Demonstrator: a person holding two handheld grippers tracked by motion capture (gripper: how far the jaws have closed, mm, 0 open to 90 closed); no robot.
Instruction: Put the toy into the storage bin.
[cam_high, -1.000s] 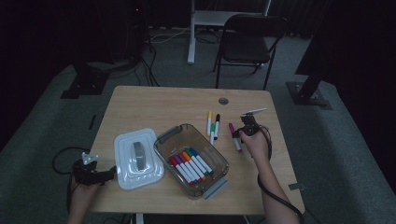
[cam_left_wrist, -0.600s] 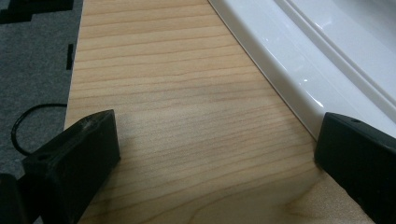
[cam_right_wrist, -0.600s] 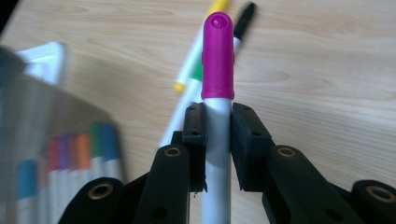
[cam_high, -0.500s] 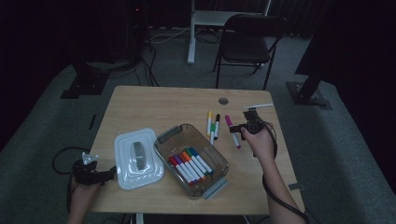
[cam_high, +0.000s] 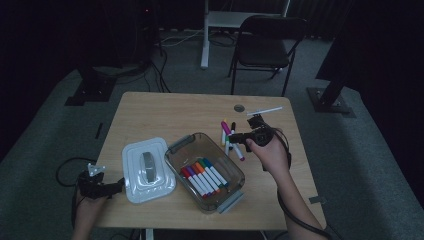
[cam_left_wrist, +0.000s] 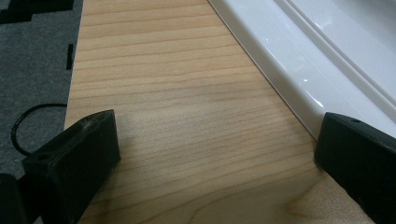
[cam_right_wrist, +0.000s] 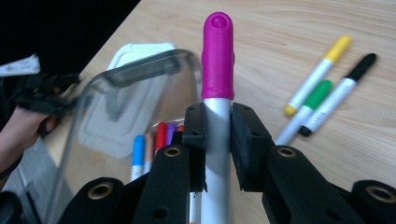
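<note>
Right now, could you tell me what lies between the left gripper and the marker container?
In the high view, the white lid lies flat on the table between the left gripper and the clear marker container.

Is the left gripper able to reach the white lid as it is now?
Probably yes. The left gripper stands open right beside the white lid, with bare table between its jaws and nothing blocking.

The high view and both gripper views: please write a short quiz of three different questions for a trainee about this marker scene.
1. True or false: the right gripper is shut on the magenta-capped white marker.
2. Which loose marker lies between the yellow-capped marker and the black-capped marker?
3. The left gripper, jaws open, sits beside the: A) clear plastic container B) white plastic lid

Key: 1 true; 2 the green-capped marker; 3 B.
</note>
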